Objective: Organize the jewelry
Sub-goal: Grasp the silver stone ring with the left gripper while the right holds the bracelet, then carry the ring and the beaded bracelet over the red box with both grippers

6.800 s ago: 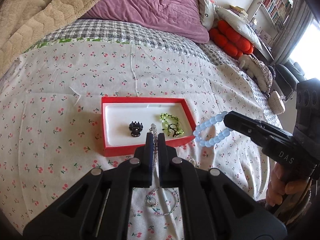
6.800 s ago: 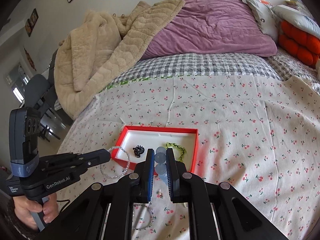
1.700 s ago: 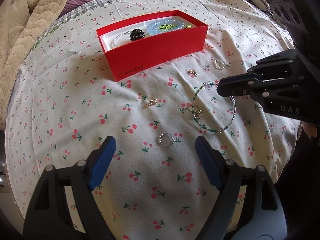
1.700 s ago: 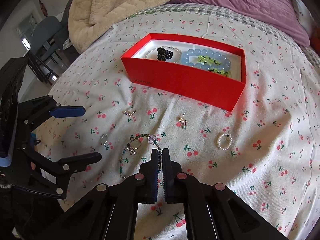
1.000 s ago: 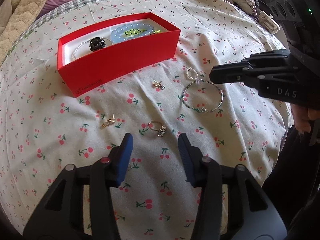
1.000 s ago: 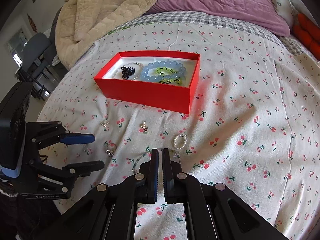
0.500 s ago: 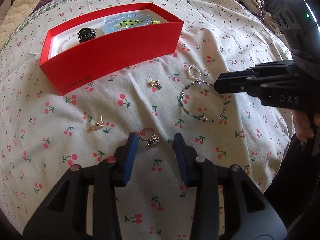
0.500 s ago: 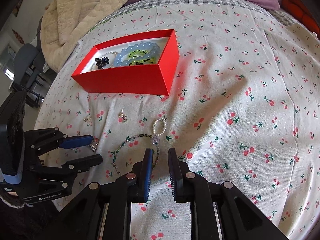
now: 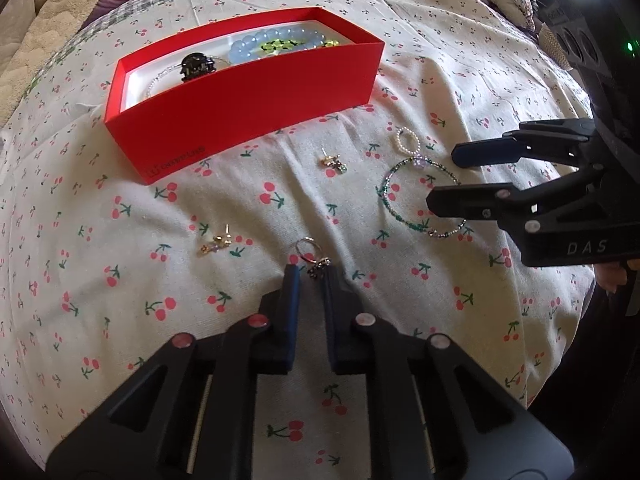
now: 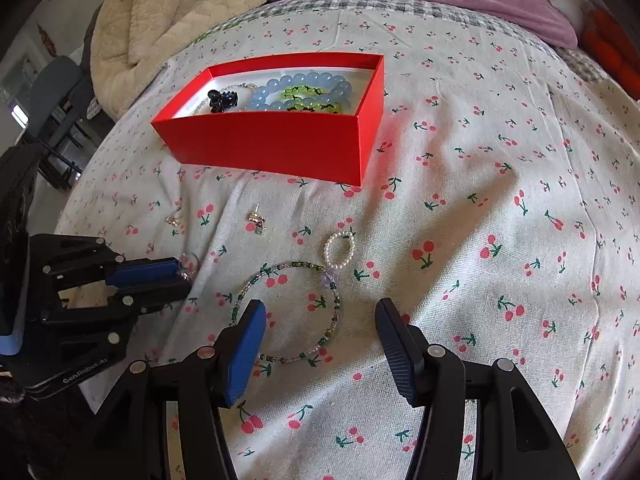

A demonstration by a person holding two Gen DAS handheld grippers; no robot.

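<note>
Both the left gripper (image 9: 309, 276) and right gripper (image 10: 320, 312) are black with blue pads and silver screws.

Right gripper (image 10: 320, 320) fingers spread wide over beaded bracelet (image 10: 294, 312).

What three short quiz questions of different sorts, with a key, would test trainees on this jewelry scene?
1. True or false: the blue bracelet lies inside the red box.
2. Which claw is wide open? A) left claw B) right claw
3. Fill in: the charm ring sits at the tips of the ____ claw.

Key: 1 true; 2 B; 3 left
</note>
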